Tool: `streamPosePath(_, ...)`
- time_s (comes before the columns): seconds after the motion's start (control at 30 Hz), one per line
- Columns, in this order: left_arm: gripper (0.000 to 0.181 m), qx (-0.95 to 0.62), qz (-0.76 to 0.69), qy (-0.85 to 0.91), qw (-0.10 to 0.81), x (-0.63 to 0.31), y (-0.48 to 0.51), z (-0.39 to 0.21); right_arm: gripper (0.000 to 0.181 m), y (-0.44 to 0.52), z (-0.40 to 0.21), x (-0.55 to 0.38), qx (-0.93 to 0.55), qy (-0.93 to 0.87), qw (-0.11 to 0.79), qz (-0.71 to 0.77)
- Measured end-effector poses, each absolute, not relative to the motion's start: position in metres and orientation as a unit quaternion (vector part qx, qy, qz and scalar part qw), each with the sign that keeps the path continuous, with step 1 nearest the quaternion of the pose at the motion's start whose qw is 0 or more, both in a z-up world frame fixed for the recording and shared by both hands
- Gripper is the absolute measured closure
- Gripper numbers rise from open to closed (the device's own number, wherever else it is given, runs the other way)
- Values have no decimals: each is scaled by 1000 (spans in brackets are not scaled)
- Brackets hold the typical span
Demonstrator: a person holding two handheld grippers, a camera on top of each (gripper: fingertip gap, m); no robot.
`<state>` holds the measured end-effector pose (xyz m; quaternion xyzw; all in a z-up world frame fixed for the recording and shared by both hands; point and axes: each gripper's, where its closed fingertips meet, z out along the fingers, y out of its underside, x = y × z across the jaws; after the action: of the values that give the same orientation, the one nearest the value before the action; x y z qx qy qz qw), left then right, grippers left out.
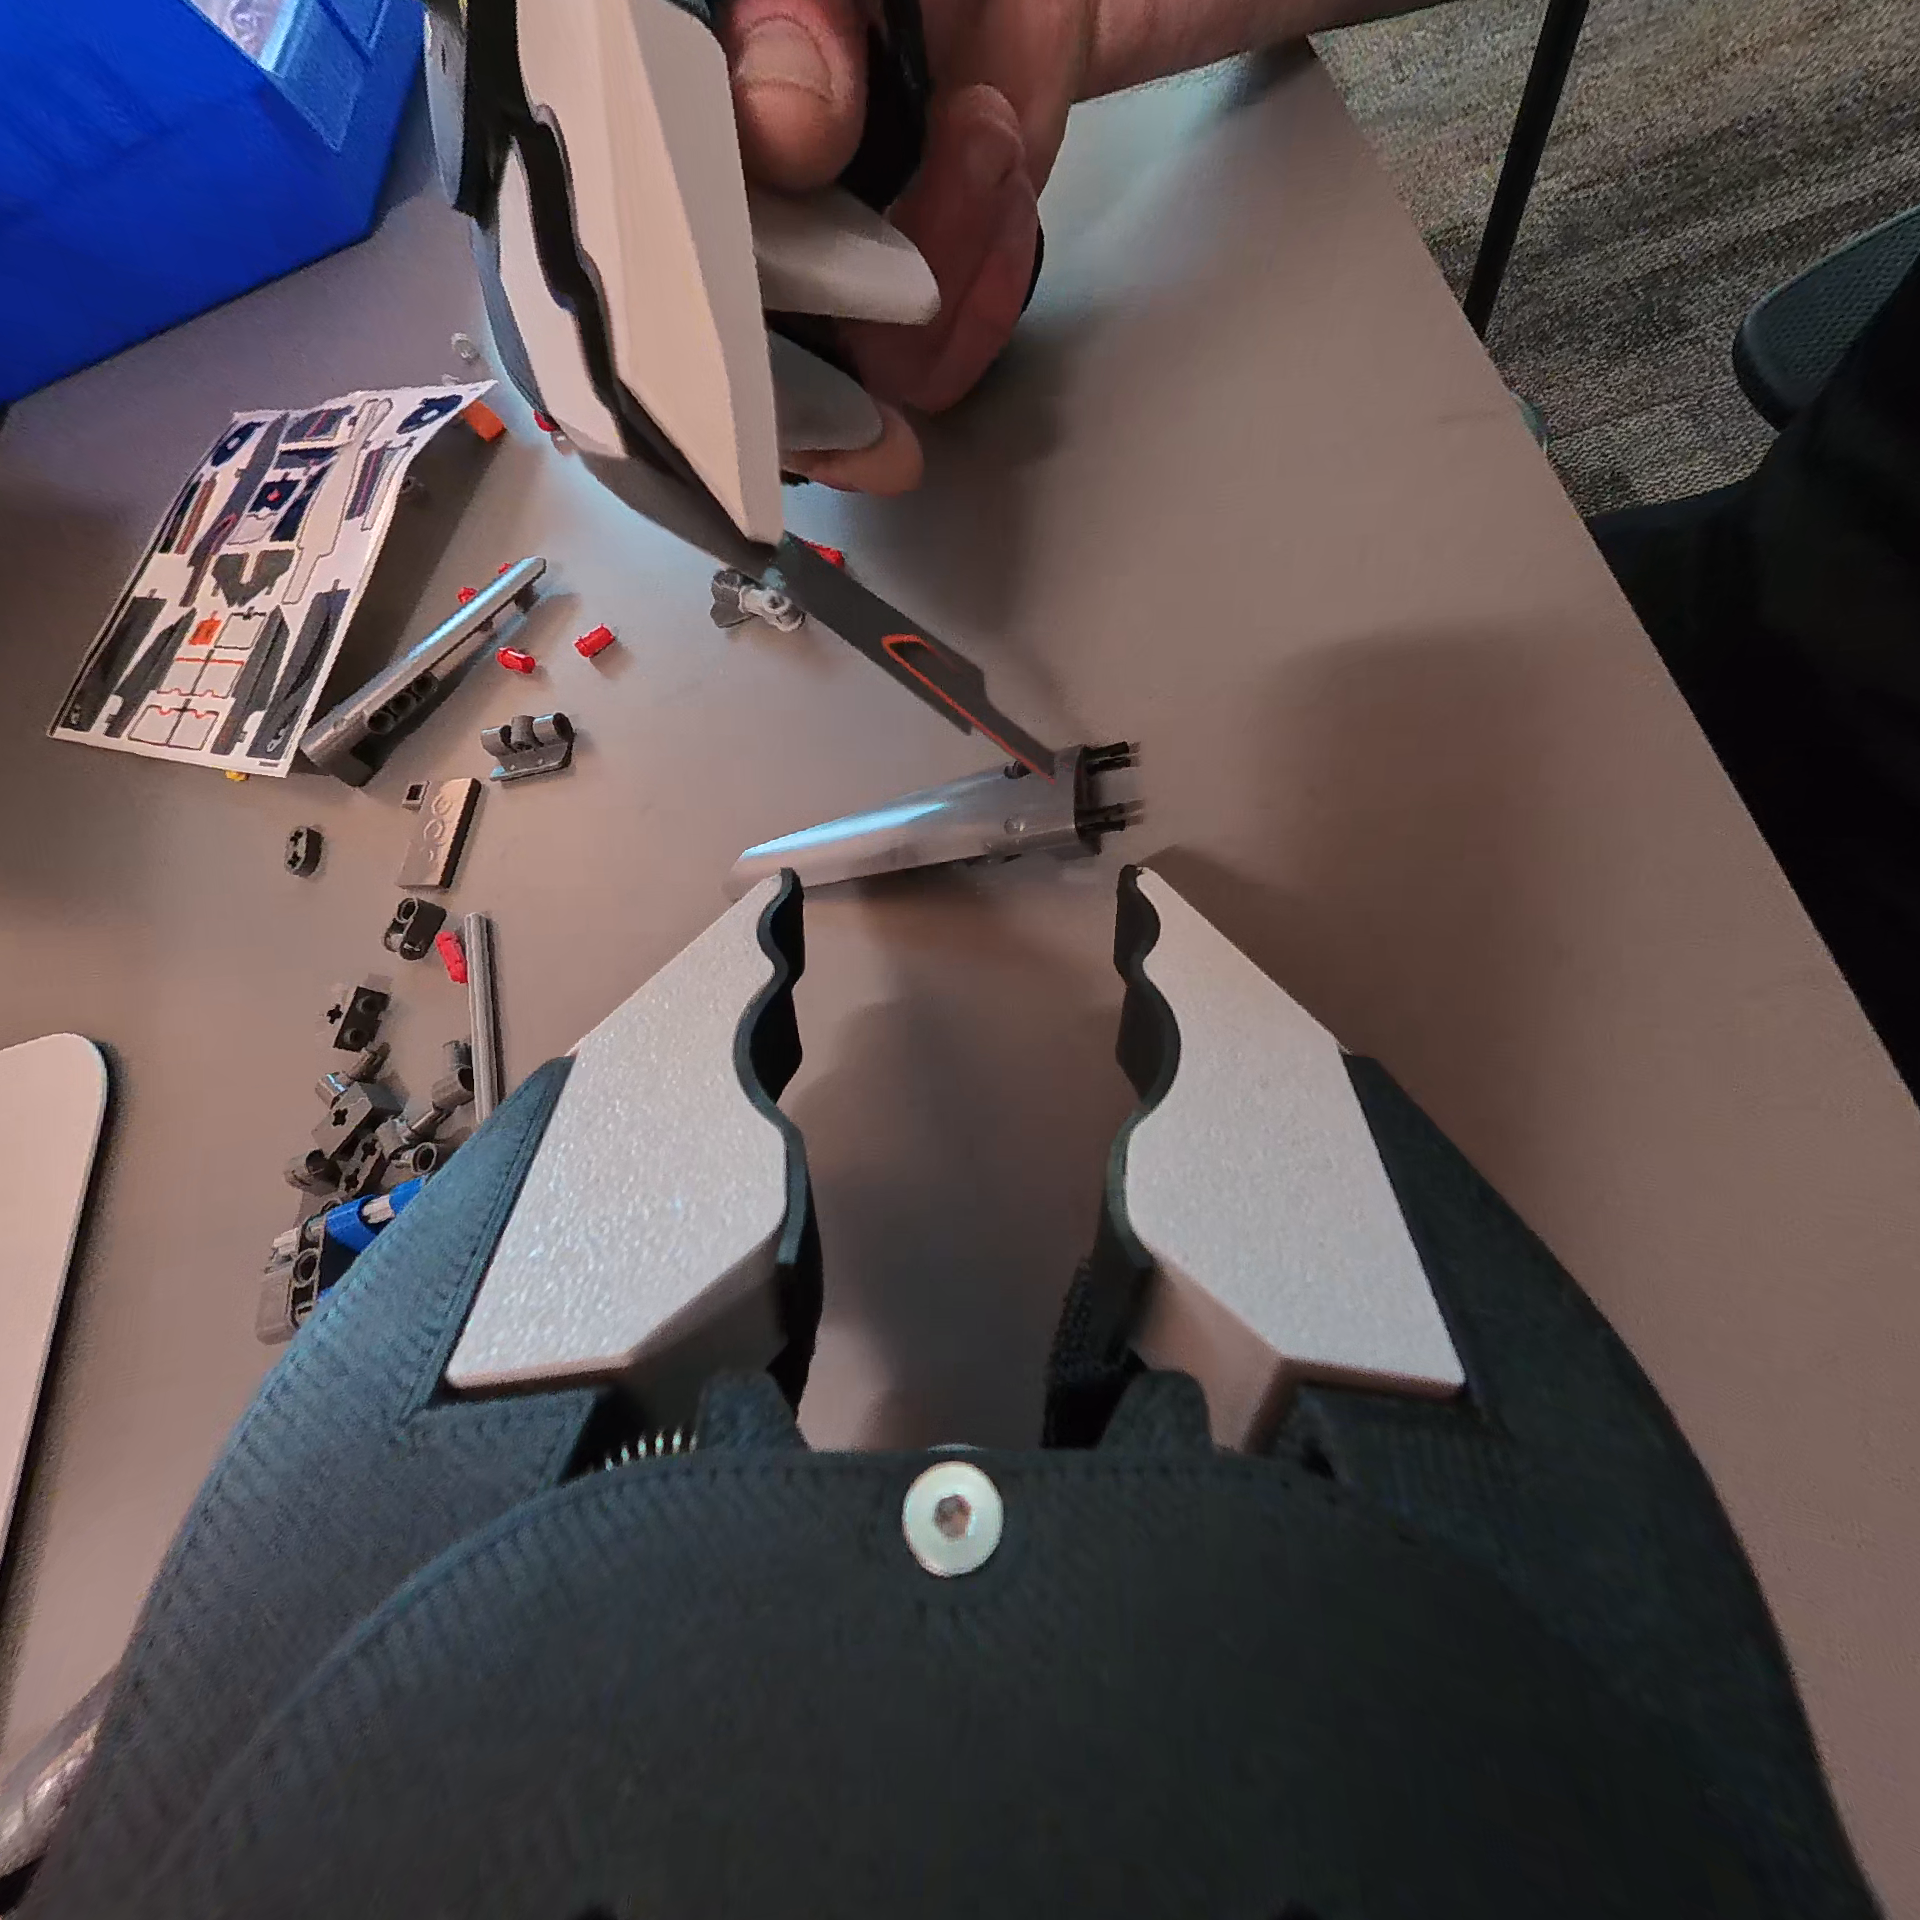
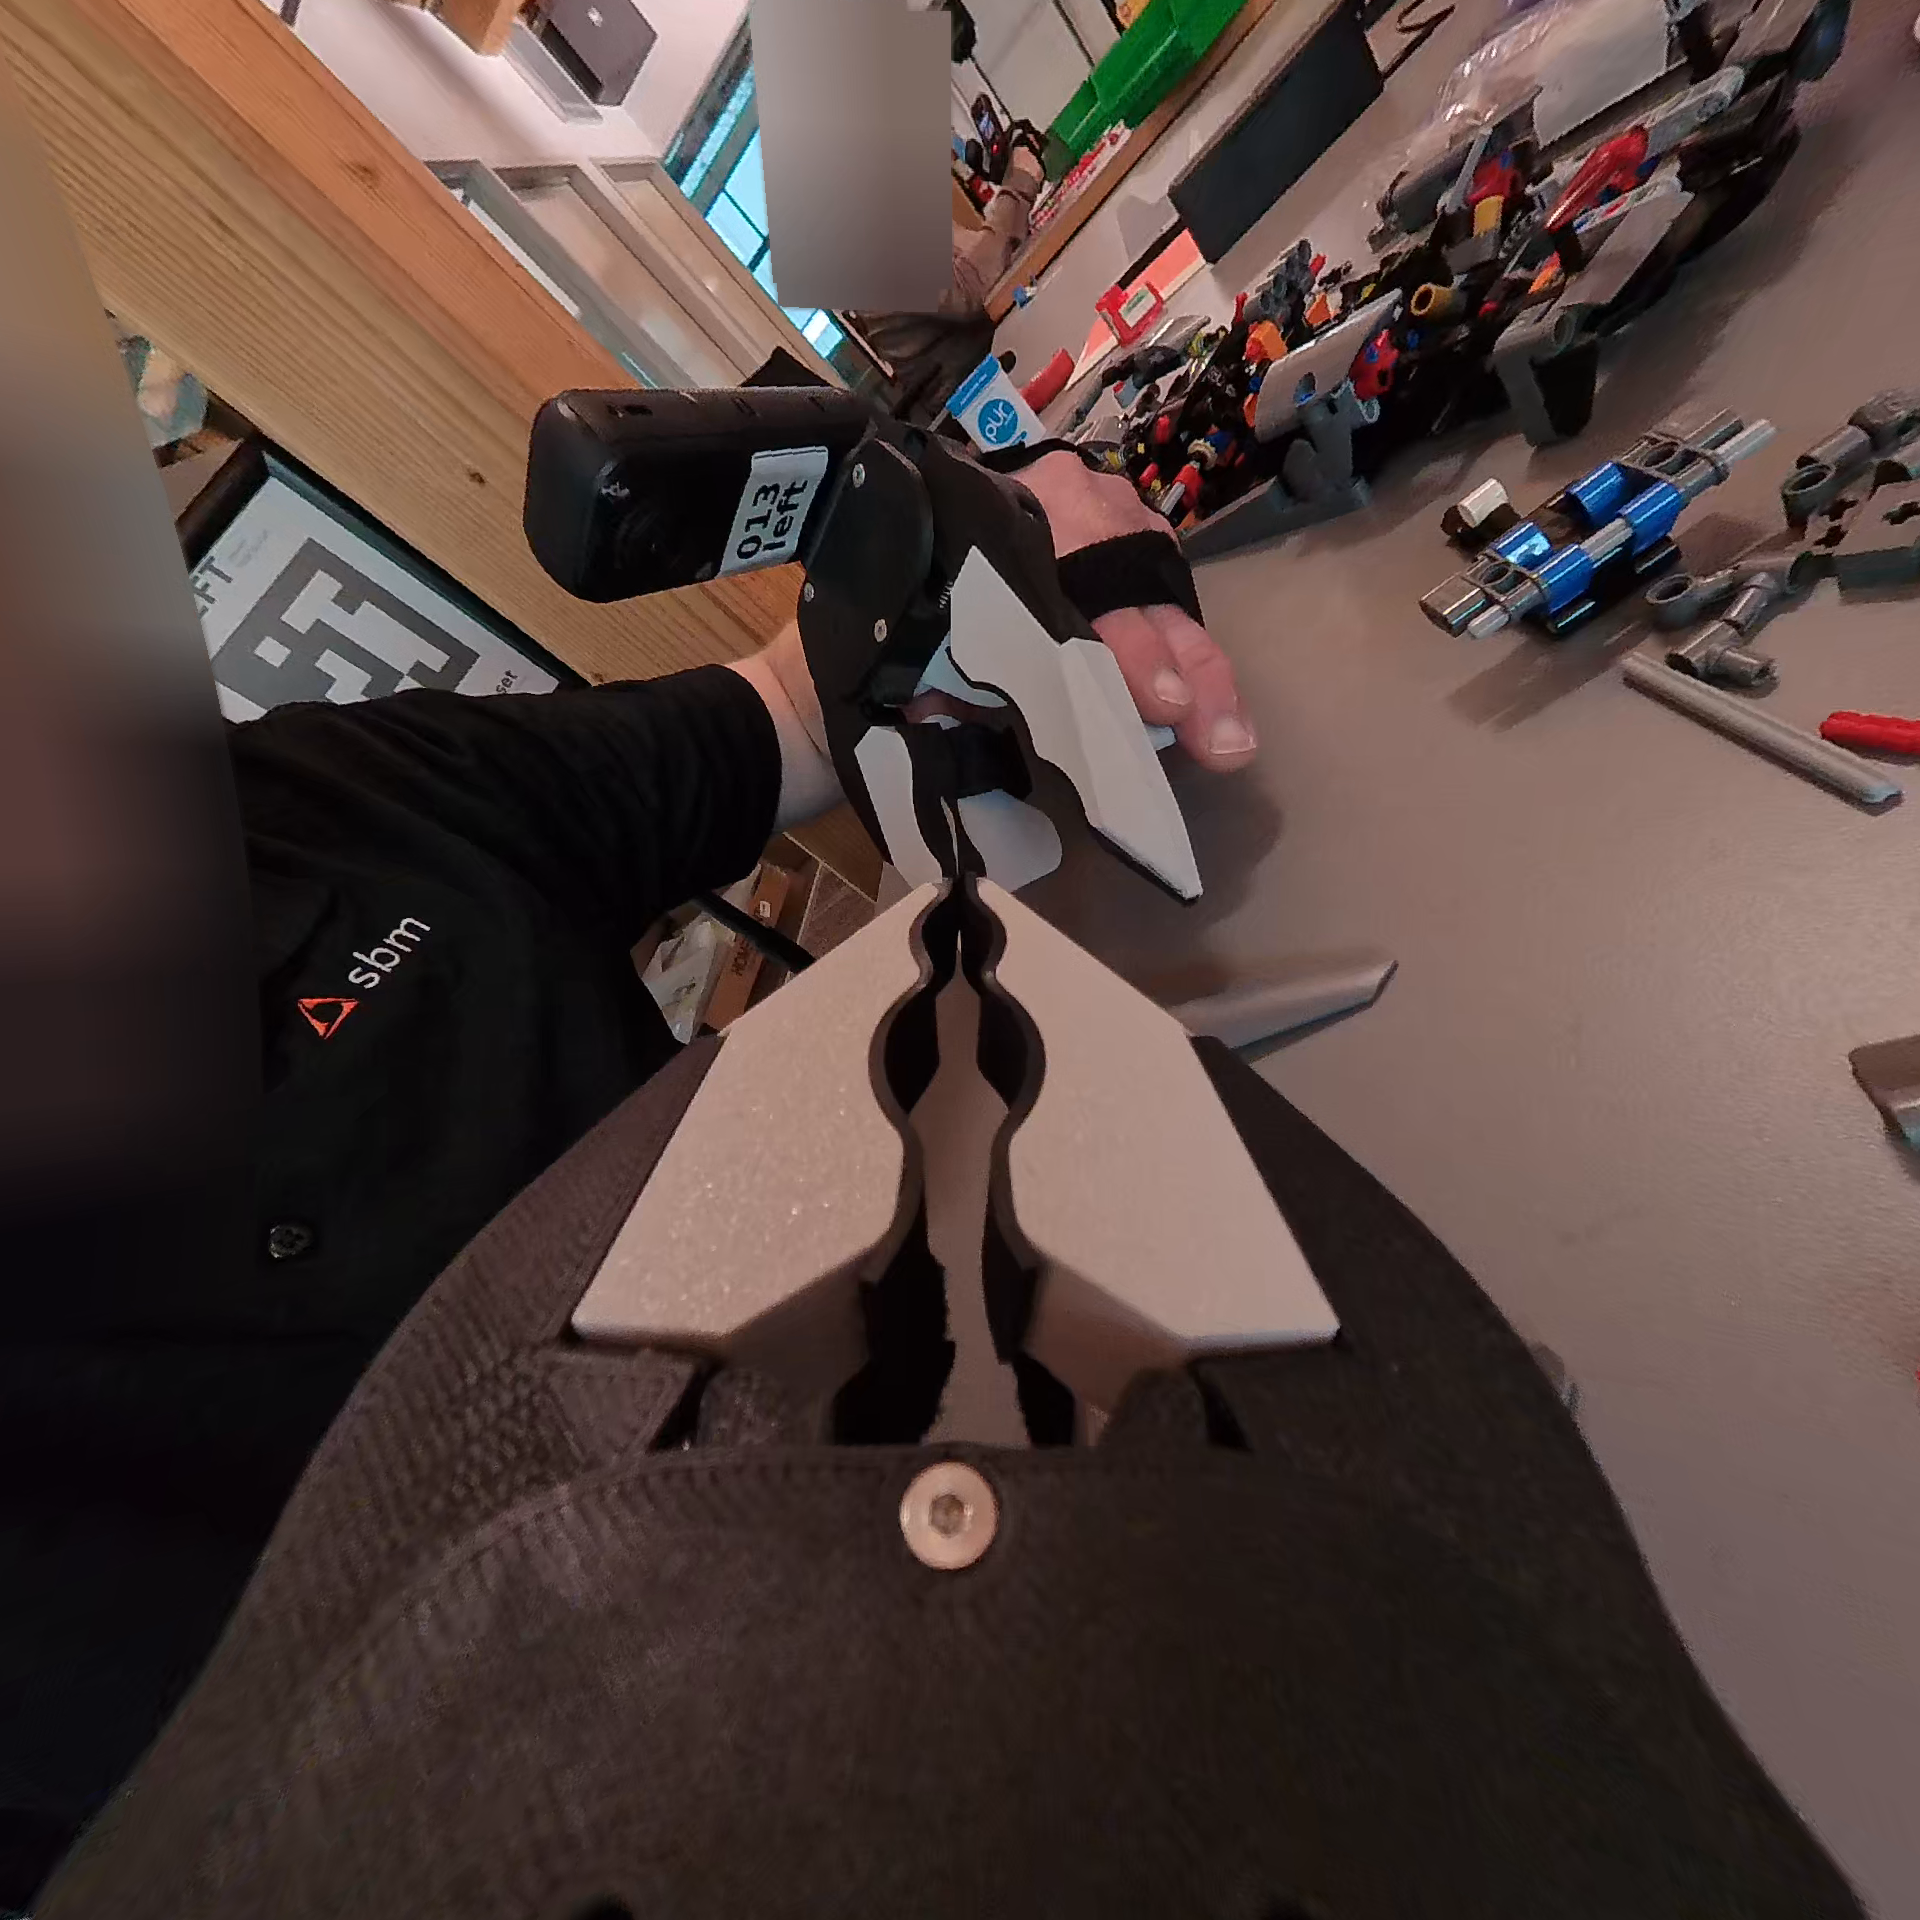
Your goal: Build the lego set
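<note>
A silver pointed Lego panel (image 1: 925, 821) with black pins at its right end lies on the grey table (image 1: 1299, 644). My left gripper (image 1: 958, 883) is open and empty, its fingertips just short of the panel. My right gripper (image 1: 764, 535) comes down from the top, shut on a thin dark sticker (image 1: 904, 655) with an orange outline. The sticker's far tip touches the panel's pin end. In the right wrist view my right gripper (image 2: 956, 896) is shut, the sticker showing only edge-on. The panel (image 2: 1288, 1003) lies just beyond it, and the left gripper (image 2: 1101, 868) is above that.
A sticker sheet (image 1: 239, 582), a long silver panel (image 1: 426, 665) and several loose grey, black and red parts (image 1: 364, 1122) lie at the left. A blue bin (image 1: 156, 187) stands far left. A partly built model (image 2: 1455, 312) and a blue-and-grey assembly (image 2: 1558, 540) sit farther off. The table edge runs down the right. Across from one pair of fingers to the other is roughly 6 cm. My left gripper's tips are some 20 cm from the partly built model (image 2: 1455, 312).
</note>
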<state>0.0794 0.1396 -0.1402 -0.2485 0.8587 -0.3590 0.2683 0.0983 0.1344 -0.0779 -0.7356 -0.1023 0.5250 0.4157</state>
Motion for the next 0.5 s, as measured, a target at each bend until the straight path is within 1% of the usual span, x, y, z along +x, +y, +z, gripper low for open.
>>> streamPosePath(0.27, 139, -251, -365, 864, 241, 71, 126, -142, 181, 124, -61, 113, -710, -102, 454, 529)
streamPosePath(0.37, 139, -242, -374, 865, 231, 67, 114, -139, 181, 118, -58, 118, -714, -105, 460, 518)
streamPosePath(0.43, 137, -253, -385, 853, 247, 71, 116, -127, 181, 115, -57, 119, -722, -114, 461, 503)
streamPosePath(0.5, 138, -270, -419, 825, 268, 79, 121, -101, 181, 112, -60, 117, -744, -137, 457, 468)
